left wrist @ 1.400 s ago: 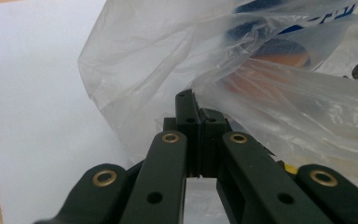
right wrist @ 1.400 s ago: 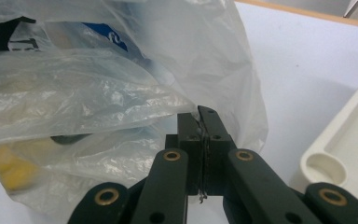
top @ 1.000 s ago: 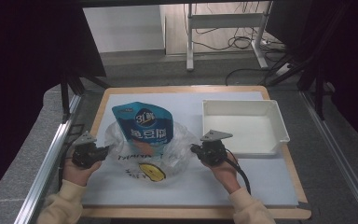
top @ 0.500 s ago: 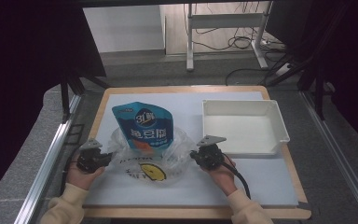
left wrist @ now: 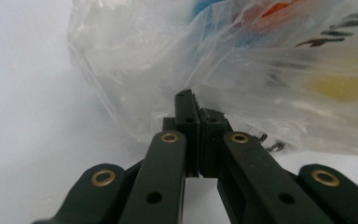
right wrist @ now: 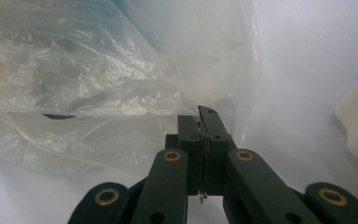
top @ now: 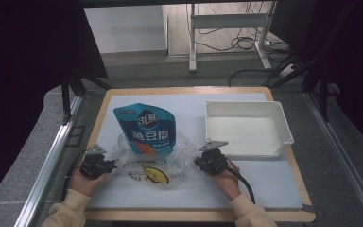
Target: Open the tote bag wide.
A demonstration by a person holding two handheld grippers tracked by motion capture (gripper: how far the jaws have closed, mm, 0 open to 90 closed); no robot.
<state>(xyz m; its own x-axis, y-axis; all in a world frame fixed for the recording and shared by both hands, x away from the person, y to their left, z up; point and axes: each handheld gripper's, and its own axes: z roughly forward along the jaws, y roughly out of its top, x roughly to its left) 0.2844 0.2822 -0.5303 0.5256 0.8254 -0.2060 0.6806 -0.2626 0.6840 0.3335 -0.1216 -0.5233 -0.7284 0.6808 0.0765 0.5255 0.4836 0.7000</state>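
While both grippers pinch the film, the scene reads so:
Bag: clear plastic bag (top: 151,163) lies on the white mat (top: 264,182), near the front edge, with a blue pouch (top: 145,128) partly inside and sticking out of its far mouth.
Left gripper (top: 105,165): jaws closed on the bag's left edge.
Right gripper (top: 201,163): jaws closed on the bag's right edge, film caught between the pads.
Risk: thin film could tear or slip free if pulled unevenly; the pouch could slide out.
Hands: low, knuckles up, pointing inward at each other.
Beyond: white tray (top: 283,127) sits apart at right.
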